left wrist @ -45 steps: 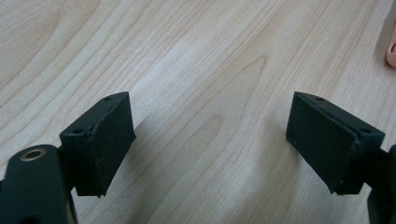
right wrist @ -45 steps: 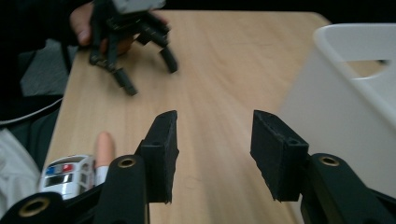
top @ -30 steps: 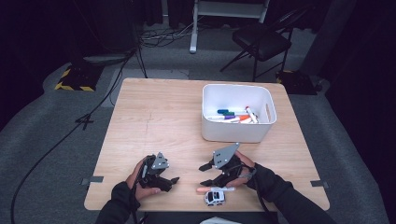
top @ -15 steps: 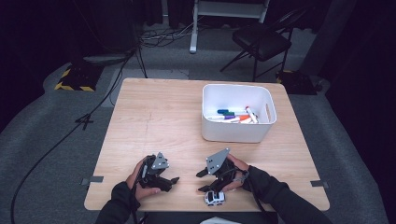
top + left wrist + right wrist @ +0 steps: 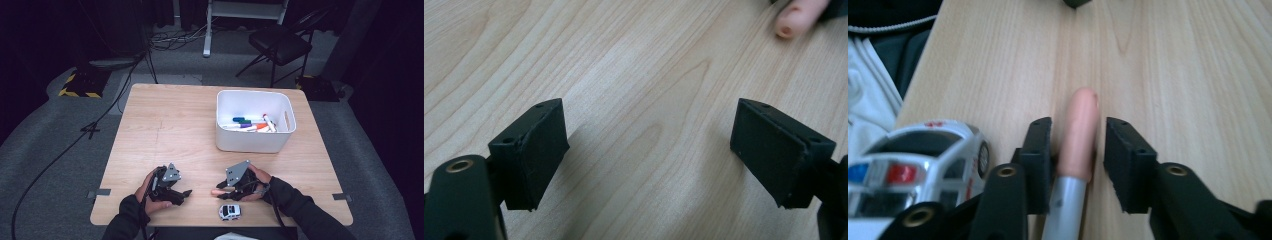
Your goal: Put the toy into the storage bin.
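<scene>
Right gripper view | marker (image 5: 1079, 135) (peach cap) between right tool (image 5: 1078, 150) jaws

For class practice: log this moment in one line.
left gripper open | right gripper jaws just closing around pink-capped marker, not yet gripped

No word, number or brand can be read anywhere; the toy police car (image 5: 913, 160), just left of the right gripper (image 5: 1078, 150) in the right gripper view, bears small red marks on its roof, too blurred to make out
</scene>
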`<action>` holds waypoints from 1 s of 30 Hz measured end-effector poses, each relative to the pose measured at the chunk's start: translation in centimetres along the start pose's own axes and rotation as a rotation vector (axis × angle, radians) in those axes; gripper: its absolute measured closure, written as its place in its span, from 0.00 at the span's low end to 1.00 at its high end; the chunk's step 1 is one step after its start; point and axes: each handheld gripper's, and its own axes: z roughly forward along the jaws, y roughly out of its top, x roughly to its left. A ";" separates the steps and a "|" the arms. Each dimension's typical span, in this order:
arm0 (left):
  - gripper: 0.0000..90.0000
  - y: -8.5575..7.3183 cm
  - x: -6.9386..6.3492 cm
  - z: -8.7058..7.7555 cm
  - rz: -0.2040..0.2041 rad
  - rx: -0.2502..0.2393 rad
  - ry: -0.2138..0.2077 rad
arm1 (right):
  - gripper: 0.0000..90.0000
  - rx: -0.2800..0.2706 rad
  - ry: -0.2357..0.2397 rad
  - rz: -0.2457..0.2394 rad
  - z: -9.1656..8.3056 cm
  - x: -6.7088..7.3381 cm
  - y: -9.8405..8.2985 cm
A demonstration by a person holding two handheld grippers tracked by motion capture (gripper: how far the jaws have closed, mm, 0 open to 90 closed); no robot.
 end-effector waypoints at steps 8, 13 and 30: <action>0.17 0.0 0.0 0.0 0.000 0.000 0.000 | 0.82 -0.014 -0.029 0.059 -0.4 -1.0 -0.7; 0.17 0.0 0.0 0.0 0.000 0.000 0.000 | 0.83 -0.030 -0.039 0.077 -0.4 -1.2 -0.9; 0.17 0.0 0.0 0.0 0.000 0.001 0.000 | 0.83 -0.205 -0.131 0.134 -5.7 -1.4 -2.0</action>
